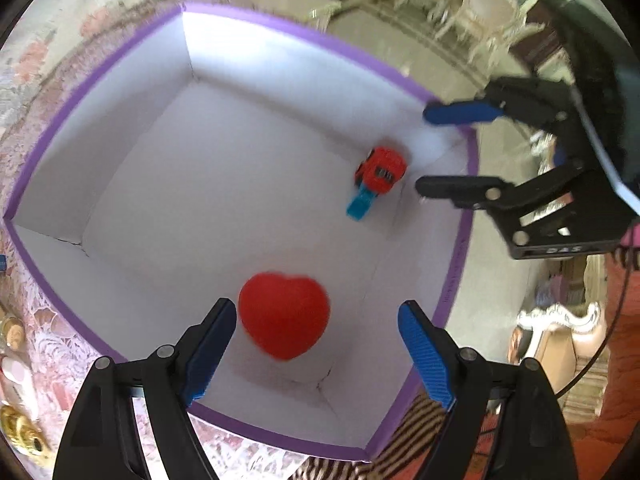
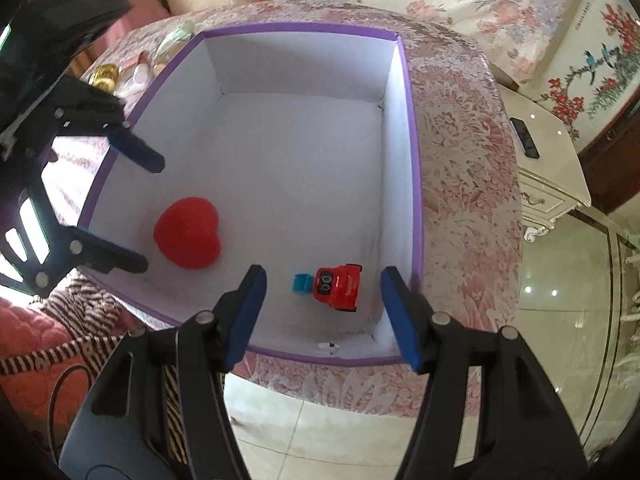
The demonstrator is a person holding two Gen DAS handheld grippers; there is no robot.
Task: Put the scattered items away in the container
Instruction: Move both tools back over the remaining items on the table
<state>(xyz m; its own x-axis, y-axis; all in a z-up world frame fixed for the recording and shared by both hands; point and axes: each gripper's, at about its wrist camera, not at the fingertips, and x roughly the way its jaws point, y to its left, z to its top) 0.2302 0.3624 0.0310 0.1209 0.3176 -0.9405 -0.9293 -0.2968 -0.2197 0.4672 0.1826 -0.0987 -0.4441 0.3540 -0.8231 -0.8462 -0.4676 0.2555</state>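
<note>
Both the left tongs [image 1: 318, 354] and right tongs [image 2: 324, 316] hang spread and empty over the purple-rimmed white cardboard box [image 2: 414, 168], where the likely soft, light red foam heart [image 2: 188, 238] and hard little red toy car [image 2: 338, 286], best pinched across their sides, lie on its floor.

Glossy tiled floor [image 2: 568, 360], white carved cabinet [image 2: 548, 184] — floral wall panel [image 2: 600, 68] behind.

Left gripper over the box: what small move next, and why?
Probably lift the left gripper up and back out of the purple-rimmed box. It is open and empty, the red heart lies on the box floor below it, and the toy car is inside too. More small items sit on the cloth beside the box.
</note>
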